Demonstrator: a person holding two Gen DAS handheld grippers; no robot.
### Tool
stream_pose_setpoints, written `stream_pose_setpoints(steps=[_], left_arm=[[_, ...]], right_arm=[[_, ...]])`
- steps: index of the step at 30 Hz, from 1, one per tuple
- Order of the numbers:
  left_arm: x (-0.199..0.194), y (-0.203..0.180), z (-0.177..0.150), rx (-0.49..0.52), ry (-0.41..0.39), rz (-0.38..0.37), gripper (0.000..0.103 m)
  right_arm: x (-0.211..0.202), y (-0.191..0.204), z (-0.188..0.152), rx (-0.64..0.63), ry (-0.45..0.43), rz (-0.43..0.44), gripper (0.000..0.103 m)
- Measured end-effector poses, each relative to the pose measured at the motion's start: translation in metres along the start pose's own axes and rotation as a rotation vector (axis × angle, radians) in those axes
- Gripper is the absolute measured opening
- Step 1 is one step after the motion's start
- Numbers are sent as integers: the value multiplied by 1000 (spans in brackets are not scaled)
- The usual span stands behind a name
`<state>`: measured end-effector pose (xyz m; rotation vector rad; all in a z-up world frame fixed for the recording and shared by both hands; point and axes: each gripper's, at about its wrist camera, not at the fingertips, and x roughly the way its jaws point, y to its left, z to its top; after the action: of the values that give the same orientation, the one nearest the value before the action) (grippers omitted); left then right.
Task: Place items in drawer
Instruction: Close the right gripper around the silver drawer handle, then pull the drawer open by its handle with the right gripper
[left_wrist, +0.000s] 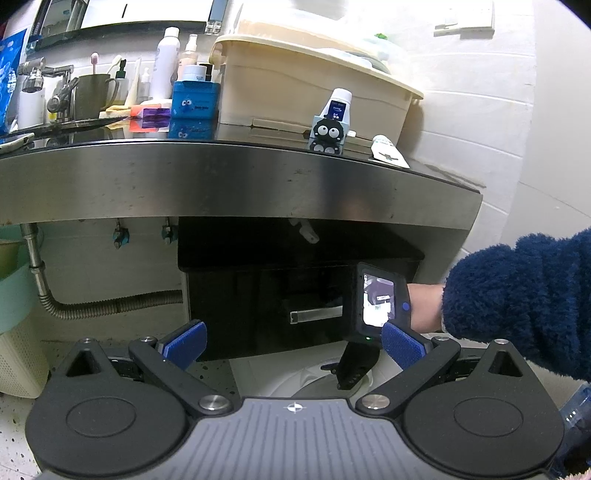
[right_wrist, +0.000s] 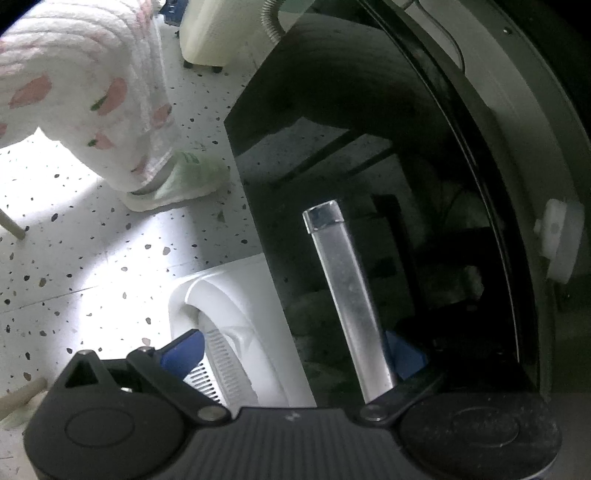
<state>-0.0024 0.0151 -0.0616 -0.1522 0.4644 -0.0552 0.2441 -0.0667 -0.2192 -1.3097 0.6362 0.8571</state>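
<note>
A black drawer (left_wrist: 266, 306) with a metal bar handle (left_wrist: 316, 315) sits under the steel-edged counter (left_wrist: 258, 184). On the counter's right end stand a small tube in a black cartoon sleeve (left_wrist: 330, 122) and a white tube (left_wrist: 388, 151) lying flat. My left gripper (left_wrist: 293, 345) hangs open and empty in front of the drawer. In the right wrist view, my right gripper (right_wrist: 295, 350) is open against the drawer front (right_wrist: 332, 129). The handle (right_wrist: 347, 288) lies just inside its right pad (right_wrist: 404, 356). The right unit's lit screen (left_wrist: 378, 301) covers the handle's right end.
A beige storage box (left_wrist: 314, 85), blue tin (left_wrist: 194, 99), bottles, a cup and a faucet (left_wrist: 48, 85) crowd the counter. A corrugated drain hose (left_wrist: 92, 306) and white basket (left_wrist: 18, 362) sit left. A white appliance (right_wrist: 229, 325) lies below the drawer. A person's leg and slipper (right_wrist: 177, 181) stand nearby.
</note>
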Motion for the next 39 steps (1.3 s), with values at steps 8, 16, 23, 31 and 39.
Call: stream_pose_setpoints(steps=[8, 16, 23, 31, 39], left_arm=[[0, -2, 1, 11, -2, -12, 102], [-1, 1, 0, -2, -5, -7, 102], [-1, 2, 0, -6, -8, -7, 102], [3, 2, -1, -17, 9, -29, 102], [4, 3, -1, -24, 11, -35, 102]], right_arm=[[-10, 9, -5, 21, -25, -1, 103], [-12, 11, -6, 17, -31, 9, 103], [-14, 13, -7, 11, -29, 18, 103], [-32, 28, -15, 25, -67, 88, 103], [-43, 27, -17, 124, -104, 121, 103]])
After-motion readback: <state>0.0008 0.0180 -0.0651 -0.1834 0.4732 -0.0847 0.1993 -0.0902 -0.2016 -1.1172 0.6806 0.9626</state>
